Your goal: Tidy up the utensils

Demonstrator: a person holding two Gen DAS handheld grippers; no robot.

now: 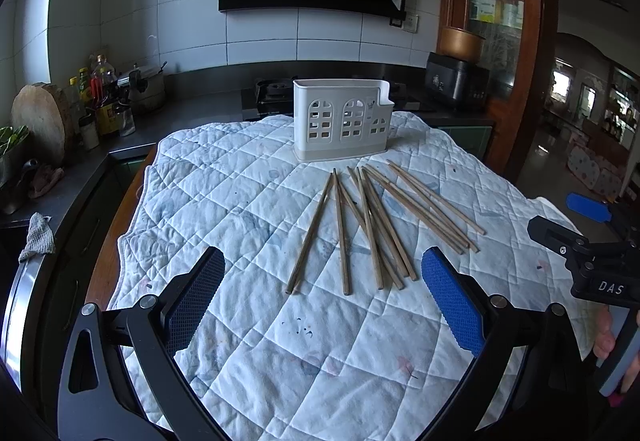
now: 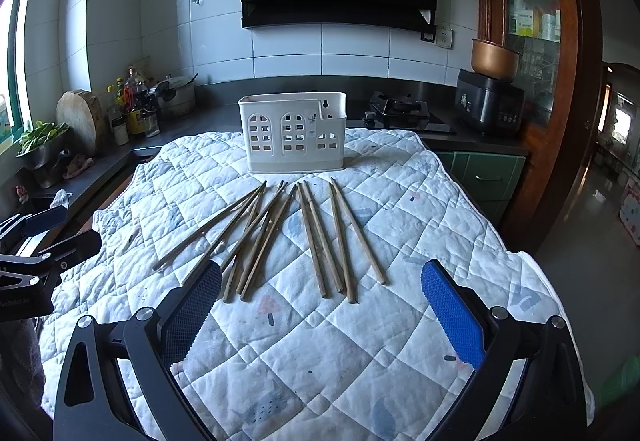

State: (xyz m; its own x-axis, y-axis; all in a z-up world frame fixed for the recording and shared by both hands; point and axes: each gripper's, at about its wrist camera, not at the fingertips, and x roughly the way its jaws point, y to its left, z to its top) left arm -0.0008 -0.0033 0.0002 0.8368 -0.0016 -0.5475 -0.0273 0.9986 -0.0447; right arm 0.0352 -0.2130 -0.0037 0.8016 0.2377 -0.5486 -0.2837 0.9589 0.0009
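Several wooden chopsticks point(image 1: 372, 225) lie loose and fanned out on a white quilted cloth point(image 1: 248, 201); they also show in the right wrist view point(image 2: 280, 237). A white plastic utensil holder point(image 1: 340, 119) with window-shaped cutouts stands upright just behind them, and appears in the right wrist view point(image 2: 294, 131). My left gripper point(image 1: 322, 281) is open and empty, just short of the chopsticks' near ends. My right gripper point(image 2: 320, 293) is open and empty, its left pad beside the near ends of the left bunch. The right gripper also shows at the right edge of the left wrist view point(image 1: 580, 237).
A dark counter point(image 2: 208, 113) behind the cloth holds bottles point(image 2: 132, 101), a pot, a round wooden board point(image 2: 80, 117), a gas stove point(image 2: 400, 109) and a black cooker point(image 2: 490, 103). A range hood hangs above. A wooden cabinet point(image 2: 532, 1) stands at right.
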